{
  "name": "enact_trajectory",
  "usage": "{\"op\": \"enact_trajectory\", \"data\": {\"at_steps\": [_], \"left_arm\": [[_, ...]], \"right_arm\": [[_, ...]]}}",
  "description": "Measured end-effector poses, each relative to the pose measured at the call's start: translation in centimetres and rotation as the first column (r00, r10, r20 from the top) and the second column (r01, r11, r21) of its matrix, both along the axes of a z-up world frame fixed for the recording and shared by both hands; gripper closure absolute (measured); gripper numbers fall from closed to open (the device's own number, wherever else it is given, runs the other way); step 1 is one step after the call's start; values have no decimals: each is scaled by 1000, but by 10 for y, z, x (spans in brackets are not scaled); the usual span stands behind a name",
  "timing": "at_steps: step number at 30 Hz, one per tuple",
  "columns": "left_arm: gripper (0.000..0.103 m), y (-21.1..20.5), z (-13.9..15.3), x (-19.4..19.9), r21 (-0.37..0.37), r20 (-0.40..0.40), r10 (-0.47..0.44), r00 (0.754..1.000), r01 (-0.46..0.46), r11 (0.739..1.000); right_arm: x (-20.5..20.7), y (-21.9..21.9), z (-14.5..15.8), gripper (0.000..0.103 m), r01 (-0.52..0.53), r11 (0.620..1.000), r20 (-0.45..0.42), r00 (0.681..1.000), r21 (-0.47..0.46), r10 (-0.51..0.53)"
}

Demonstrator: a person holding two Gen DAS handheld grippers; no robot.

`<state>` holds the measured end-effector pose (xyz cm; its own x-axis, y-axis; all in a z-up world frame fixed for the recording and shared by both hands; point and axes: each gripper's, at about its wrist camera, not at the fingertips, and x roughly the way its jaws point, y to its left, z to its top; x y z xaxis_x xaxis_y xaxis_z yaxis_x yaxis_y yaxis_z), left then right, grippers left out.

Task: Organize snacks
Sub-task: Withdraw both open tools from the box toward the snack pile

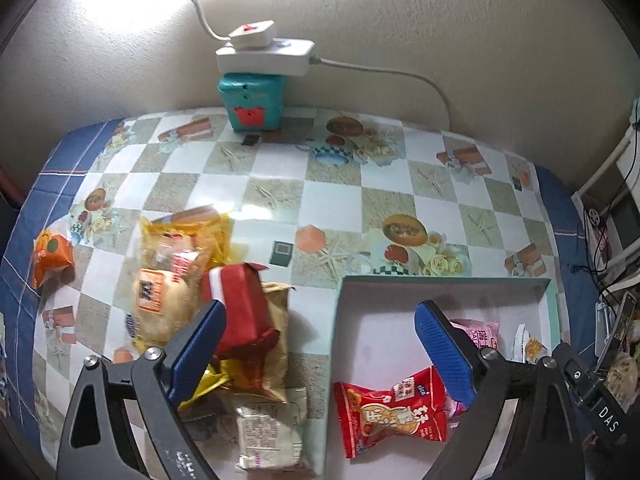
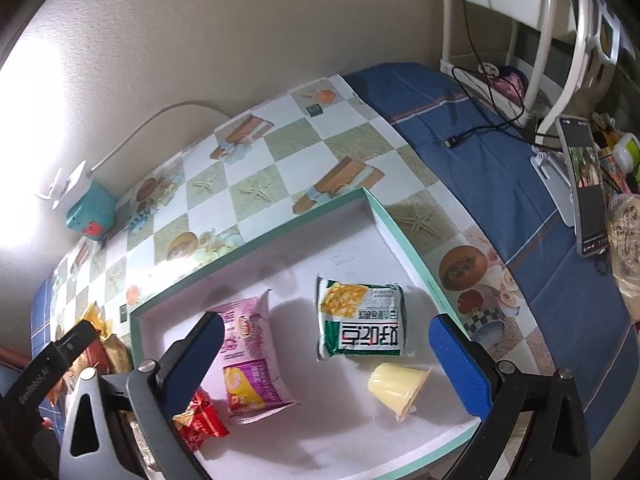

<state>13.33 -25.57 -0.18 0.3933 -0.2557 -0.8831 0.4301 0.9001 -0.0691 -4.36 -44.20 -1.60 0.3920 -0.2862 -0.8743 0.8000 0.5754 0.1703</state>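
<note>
On the far left of the checked surface [image 1: 280, 184] an orange packet [image 1: 51, 257] lies alone, well apart from the rest. To its right sits a loose heap of snacks: a yellow packet [image 1: 182, 236] at the back, a pale bun wrapper [image 1: 158, 304] below it, a red packet [image 1: 242, 308] lying on a tan packet [image 1: 276, 344], and a white packet [image 1: 268, 436] nearest the camera. The left gripper [image 1: 320, 356] hangs over the gap between heap and box, its jaws spread wide with nothing between them; one blue pad overlaps the red packet in view, the other sits above the box. The box [image 2: 384, 224], white inside with a teal rim, lies just right of the heap. Inside it, from left to right, rest a red peanut packet [image 1: 394, 412], a pink packet [image 2: 250, 352], a green-and-white packet [image 2: 362, 324] and a yellow jelly cup [image 2: 396, 388] tipped on its side. The right gripper [image 2: 336, 360] hovers above the box, jaws fully spread and empty, with the pink and green-and-white packets between the pads in view but not touched. At the back wall a teal block [image 1: 252, 102] carries a white power strip [image 1: 264, 54].
</note>
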Motion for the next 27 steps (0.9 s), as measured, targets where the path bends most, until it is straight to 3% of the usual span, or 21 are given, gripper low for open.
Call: {"op": "enact_trajectory", "data": {"at_steps": [9, 18, 27], "left_arm": [[8, 49, 12, 16, -15, 18, 97, 995, -96, 995], [8, 124, 19, 38, 47, 36, 212, 977, -214, 976], [8, 194, 20, 41, 1, -2, 321, 947, -321, 947]], "right_arm": [[13, 26, 18, 0, -68, 997, 12, 998, -34, 68], [42, 69, 14, 0, -194, 981, 12, 981, -7, 194], [63, 109, 18, 0, -283, 959, 17, 959, -10, 283]]}}
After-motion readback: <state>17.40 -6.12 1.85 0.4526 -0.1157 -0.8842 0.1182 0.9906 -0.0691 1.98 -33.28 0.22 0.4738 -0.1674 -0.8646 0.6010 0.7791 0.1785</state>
